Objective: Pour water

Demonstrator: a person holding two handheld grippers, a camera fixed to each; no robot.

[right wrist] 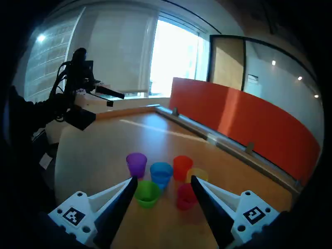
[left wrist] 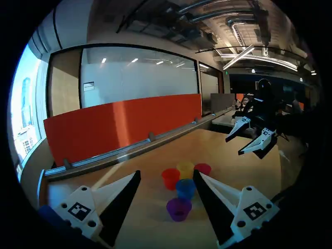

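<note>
Several small coloured plastic cups stand clustered on the wooden table (left wrist: 232, 149). In the left gripper view I see a purple cup (left wrist: 179, 208) nearest, then a blue cup (left wrist: 185, 188), an orange cup (left wrist: 170, 178), a yellow cup (left wrist: 185, 169) and a red cup (left wrist: 203, 168). My left gripper (left wrist: 166, 172) is open above the table, short of the cluster. In the right gripper view a green cup (right wrist: 147, 193) and the red cup (right wrist: 185, 196) are nearest, with the blue cup (right wrist: 161, 174), purple cup (right wrist: 136, 164), orange cup (right wrist: 182, 167) and yellow cup (right wrist: 200, 174) behind. My right gripper (right wrist: 163, 178) is open and holds nothing.
An orange divider panel (left wrist: 124, 120) with a metal rail runs along the table's far edge. The right gripper (left wrist: 233, 147) hovers open at the table's right, held by a person in dark sleeves. The left gripper (right wrist: 108, 107) shows far left. Windows and glass walls stand behind.
</note>
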